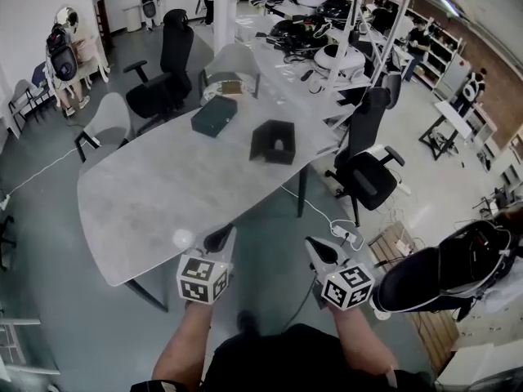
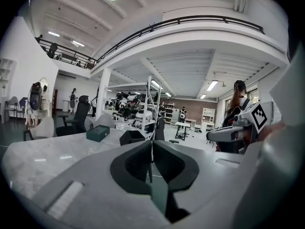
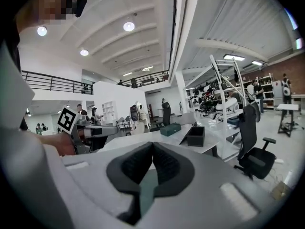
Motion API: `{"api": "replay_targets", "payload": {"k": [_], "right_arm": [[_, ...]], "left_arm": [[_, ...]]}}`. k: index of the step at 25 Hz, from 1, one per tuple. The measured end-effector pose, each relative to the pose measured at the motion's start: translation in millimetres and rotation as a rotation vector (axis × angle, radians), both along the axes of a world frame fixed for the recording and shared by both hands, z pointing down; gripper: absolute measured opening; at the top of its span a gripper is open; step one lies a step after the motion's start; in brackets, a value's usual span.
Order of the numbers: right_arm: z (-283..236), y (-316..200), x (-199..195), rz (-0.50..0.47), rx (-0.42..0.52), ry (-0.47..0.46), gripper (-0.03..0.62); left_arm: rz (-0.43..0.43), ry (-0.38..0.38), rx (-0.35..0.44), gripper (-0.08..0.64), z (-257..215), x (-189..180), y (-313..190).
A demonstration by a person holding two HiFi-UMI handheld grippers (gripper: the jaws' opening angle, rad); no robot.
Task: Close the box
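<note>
Left gripper and right gripper — jaws pressed together, empty — hover at the table edge, black box lying open well ahead, nearer the right.

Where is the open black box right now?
In the head view, the open black box sits at the far right end of the grey table, just right of the closed dark green box.
</note>
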State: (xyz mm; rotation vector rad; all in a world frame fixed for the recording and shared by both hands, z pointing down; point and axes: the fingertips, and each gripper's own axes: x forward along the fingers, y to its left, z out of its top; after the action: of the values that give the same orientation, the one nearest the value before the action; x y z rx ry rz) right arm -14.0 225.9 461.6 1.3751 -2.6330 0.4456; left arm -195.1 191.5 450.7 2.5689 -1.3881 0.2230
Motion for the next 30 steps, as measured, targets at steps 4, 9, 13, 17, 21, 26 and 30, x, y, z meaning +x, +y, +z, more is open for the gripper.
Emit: {"api": "replay_targets", "payload": {"k": [4, 9, 13, 17, 21, 26, 30], "right_arm": [[2, -14, -15, 0.005, -0.013, 0.003, 0.003], [-8, -36, -33, -0.018, 0.004, -0.003, 0.003], [-2, -58, -43, -0.038, -0.006, -0.007, 0.003], [3, -83, -49, -0.048, -0.02, 0.004, 0.003], [10, -118, -43, -0.062, -0.034, -0.011, 0.003], [30, -181, -22, -0.077, -0.073, -0.037, 0.003], [42, -245, 8, -0.076, -0.093, -0.044, 0.003]], "left_arm": [[-0.014, 0.03, 0.016, 0.014, -3, -19, -13], [-0.014, 0.038, 0.043, 0.014, -14, -26, -22], [-0.025, 0.046, 0.039, 0.014, -14, -31, -40], [-0.037, 0.045, 0.021, 0.014, -16, -33, -59], [-0.037, 0.013, -0.006, 0.014, -9, -23, -91], [-0.046, -0.021, -0.044, 0.014, 6, 0, -151], [-0.056, -0.047, -0.074, 0.014, 17, 29, -216]]}}
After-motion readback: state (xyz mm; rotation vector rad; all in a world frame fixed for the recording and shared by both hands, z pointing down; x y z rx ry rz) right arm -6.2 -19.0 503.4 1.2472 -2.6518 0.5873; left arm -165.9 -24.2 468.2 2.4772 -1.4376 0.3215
